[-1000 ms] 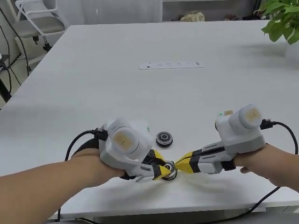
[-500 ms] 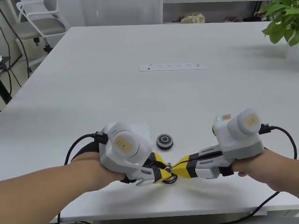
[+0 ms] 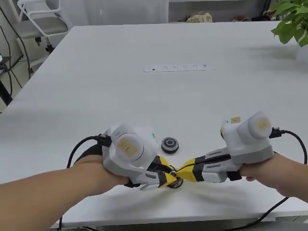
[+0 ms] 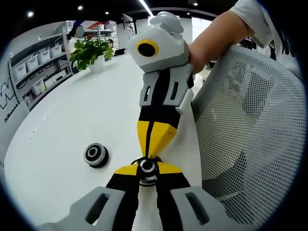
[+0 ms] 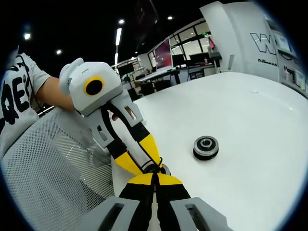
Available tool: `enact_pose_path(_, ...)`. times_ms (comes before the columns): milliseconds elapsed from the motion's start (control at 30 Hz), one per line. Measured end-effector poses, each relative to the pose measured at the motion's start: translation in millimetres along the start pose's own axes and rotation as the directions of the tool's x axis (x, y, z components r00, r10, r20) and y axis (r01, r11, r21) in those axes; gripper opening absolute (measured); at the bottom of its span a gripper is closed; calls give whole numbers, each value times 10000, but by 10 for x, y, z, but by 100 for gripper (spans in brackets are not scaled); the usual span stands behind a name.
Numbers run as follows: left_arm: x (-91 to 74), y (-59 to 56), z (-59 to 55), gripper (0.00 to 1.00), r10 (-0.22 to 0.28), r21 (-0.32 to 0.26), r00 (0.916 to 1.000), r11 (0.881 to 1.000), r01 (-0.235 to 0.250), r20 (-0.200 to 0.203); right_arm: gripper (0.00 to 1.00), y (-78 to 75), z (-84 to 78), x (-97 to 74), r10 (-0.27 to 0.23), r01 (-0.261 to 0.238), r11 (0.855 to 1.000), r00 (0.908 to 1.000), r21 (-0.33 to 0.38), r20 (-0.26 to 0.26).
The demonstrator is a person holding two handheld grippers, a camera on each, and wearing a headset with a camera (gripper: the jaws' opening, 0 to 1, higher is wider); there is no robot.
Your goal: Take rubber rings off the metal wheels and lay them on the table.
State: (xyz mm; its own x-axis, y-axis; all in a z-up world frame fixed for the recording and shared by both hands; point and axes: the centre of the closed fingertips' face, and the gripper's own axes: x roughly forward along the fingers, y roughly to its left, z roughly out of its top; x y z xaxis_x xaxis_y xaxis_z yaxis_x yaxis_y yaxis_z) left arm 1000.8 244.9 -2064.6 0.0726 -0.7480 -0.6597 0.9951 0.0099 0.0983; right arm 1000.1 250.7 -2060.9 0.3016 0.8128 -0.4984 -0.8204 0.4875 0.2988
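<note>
Head view is showing the white table [image 3: 202,101], where my left gripper [image 3: 167,179] is clamping a metal wheel [image 3: 174,183] near the front edge and my right gripper [image 3: 184,174] is pinching shut on its rubber ring [image 4: 148,166]. Pulling crooked, I am risking the thin ring slipping free and snapping back, or the wheel twisting loose.

Off-task surroundings
A white power strip [image 3: 179,67] lay flat, a leafy plant [image 3: 291,21] stood far right, a mesh chair [image 4: 250,125] nearby.
</note>
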Motion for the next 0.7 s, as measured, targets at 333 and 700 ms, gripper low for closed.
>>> enact_pose_path(333, -5, 29, 24, 11, -10, 507, 9999, 9987, 16, -110, 0, -13, 21, -25, -23, 21, 9999, 10000, 152, 94)
enact_pose_path(700, -203, -5, 92, 18, -307, 506, 9995, 9983, 306, 22, 0, -8, 96, -66, 13, -23, 9996, 9994, 298, 332)
